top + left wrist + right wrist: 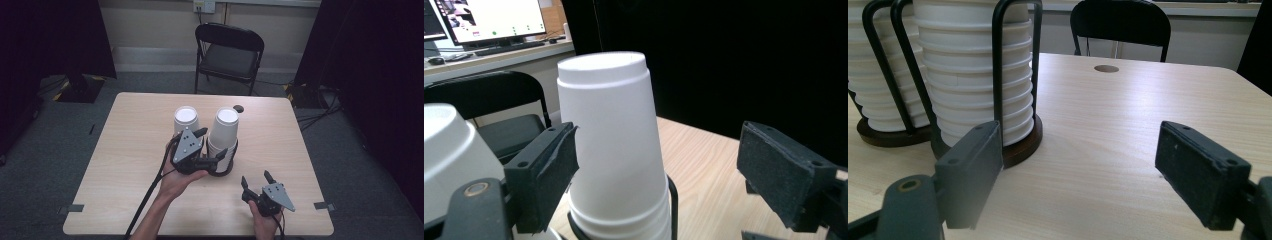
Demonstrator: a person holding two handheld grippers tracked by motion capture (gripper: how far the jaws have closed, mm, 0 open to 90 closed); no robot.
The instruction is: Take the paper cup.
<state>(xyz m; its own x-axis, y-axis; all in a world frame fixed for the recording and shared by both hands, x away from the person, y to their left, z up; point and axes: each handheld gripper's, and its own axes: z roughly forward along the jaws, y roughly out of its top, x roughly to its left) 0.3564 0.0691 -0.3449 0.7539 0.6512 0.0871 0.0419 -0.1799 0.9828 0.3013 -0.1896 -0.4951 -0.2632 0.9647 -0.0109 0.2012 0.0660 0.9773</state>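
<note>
Two stacks of upturned white cups stand in black wire holders on the wooden table (125, 150). The left stack (186, 119) and the right stack (226, 127) sit side by side. My left gripper (212, 144) reaches around the right stack (614, 150). Its jaws are open: the left pad (549, 170) is at the cup's side and the right pad (784, 175) stands well clear. My right gripper (256, 178) rests near the front right edge, open with nothing between its jaws (1078, 170). It faces the right stack (973, 75).
A black folding chair (230, 50) stands behind the table. A dark round hole (239, 108) marks the tabletop at the back. Tape marks (322, 205) sit near the front corners. A monitor (489, 20) glows on a desk beyond.
</note>
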